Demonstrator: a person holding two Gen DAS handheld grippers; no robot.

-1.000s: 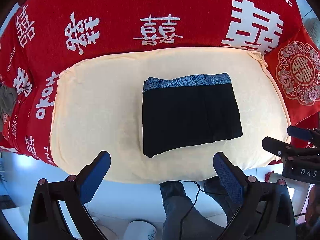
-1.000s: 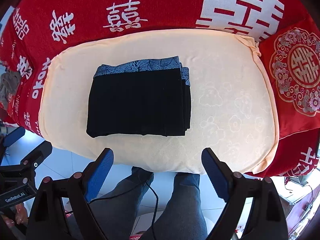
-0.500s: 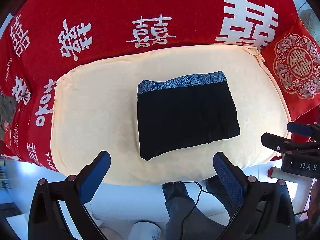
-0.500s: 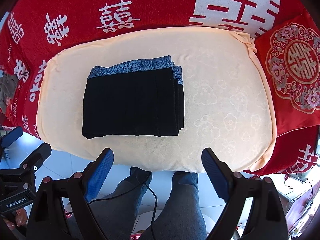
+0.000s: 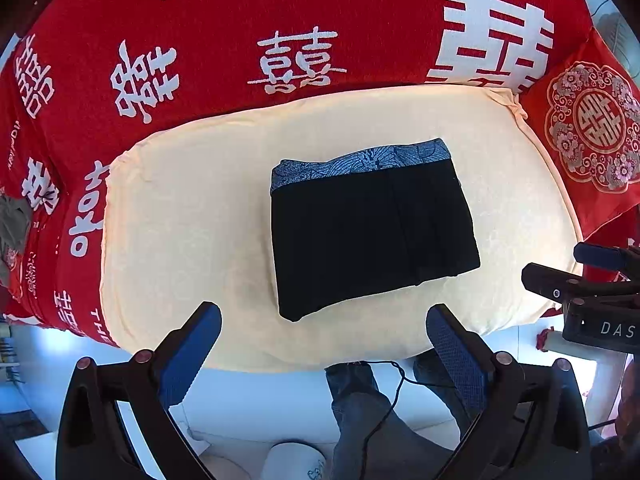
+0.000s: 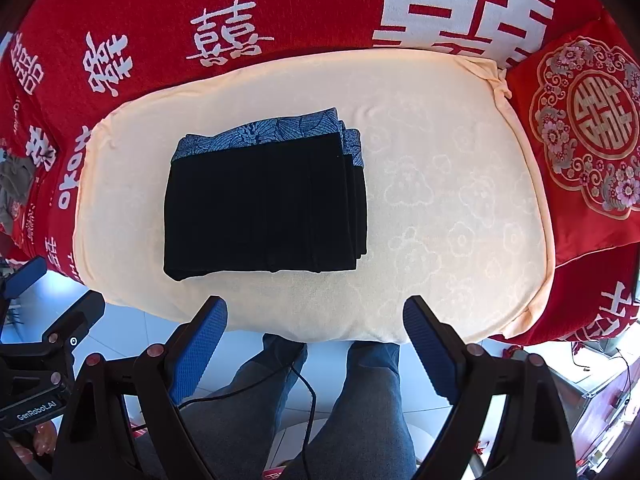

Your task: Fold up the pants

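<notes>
1. The folded pants (image 5: pixel 372 228) lie on the cushion (image 5: pixel 180 220), left of its middle in the right wrist view.
2. The blanket (image 5: pixel 240 32) lies behind the cushion.
3. A pillow (image 6: pixel 580 128) sits at the cushion's right.

right gripper (image 6: pixel 315 322): jaws spread wide, nothing between them, above the near edge of the cream cushion (image 6: pixel 460 216) | pants (image 6: pixel 264 200): folded black stack, patterned blue waistband on its far side, ahead-left of the claw | left gripper (image 6: pixel 44 304): far left | person's legs (image 6: pixel 360 412): below the claw
</notes>
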